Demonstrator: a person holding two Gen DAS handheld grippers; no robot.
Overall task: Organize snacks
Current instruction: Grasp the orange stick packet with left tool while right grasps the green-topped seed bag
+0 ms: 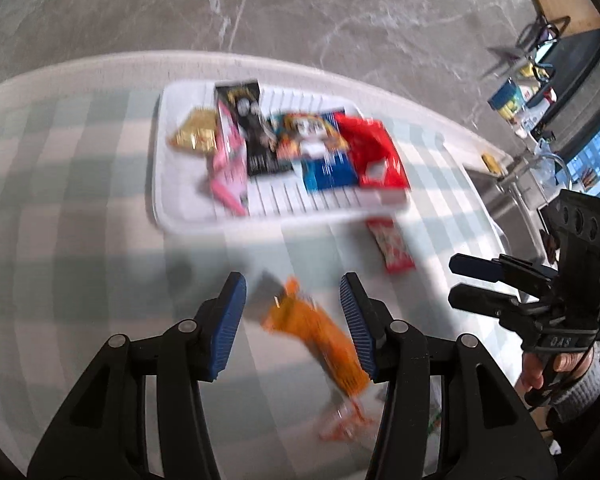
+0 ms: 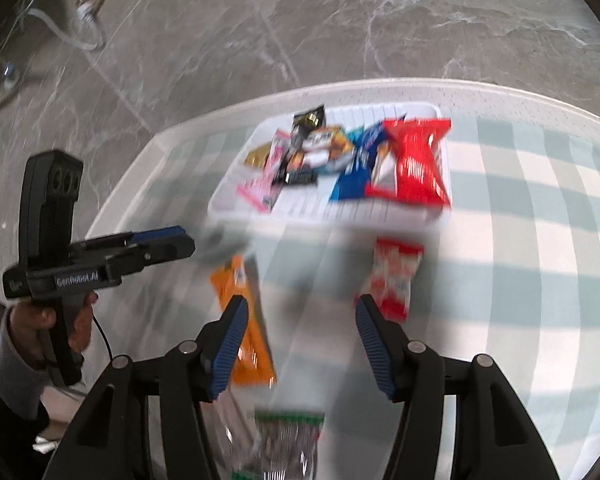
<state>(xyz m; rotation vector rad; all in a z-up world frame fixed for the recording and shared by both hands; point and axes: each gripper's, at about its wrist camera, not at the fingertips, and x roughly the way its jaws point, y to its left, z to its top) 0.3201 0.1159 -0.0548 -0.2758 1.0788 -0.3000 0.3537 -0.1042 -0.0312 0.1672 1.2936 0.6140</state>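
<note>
- While my left claw (image 1: 292,320) hangs released over the orange packet (image 1: 320,344) (pads clear of it), bare checked cloth (image 1: 80,200) lies left.
- My right claw (image 2: 298,338) gapes empty, near the white tray (image 2: 228,204)'s near edge.

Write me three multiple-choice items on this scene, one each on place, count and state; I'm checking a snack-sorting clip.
1. Where does the orange plastic snack packet lie?
A. in the tray
B. on the checked tablecloth
C. on the floor

2. How many snacks lie on the cloth just in front of the white slatted plastic tray?
A. two
B. five
C. none

3. How do the left gripper fingers stand?
A. clamped on a packet
B. apart, gripping nothing
C. out of view

Answers:
1 B, it rests on the green-and-white checked tablecloth.
2 A, the orange packet and the red-and-white snack packet.
3 B, the blue pads stand apart over the packet.
</note>
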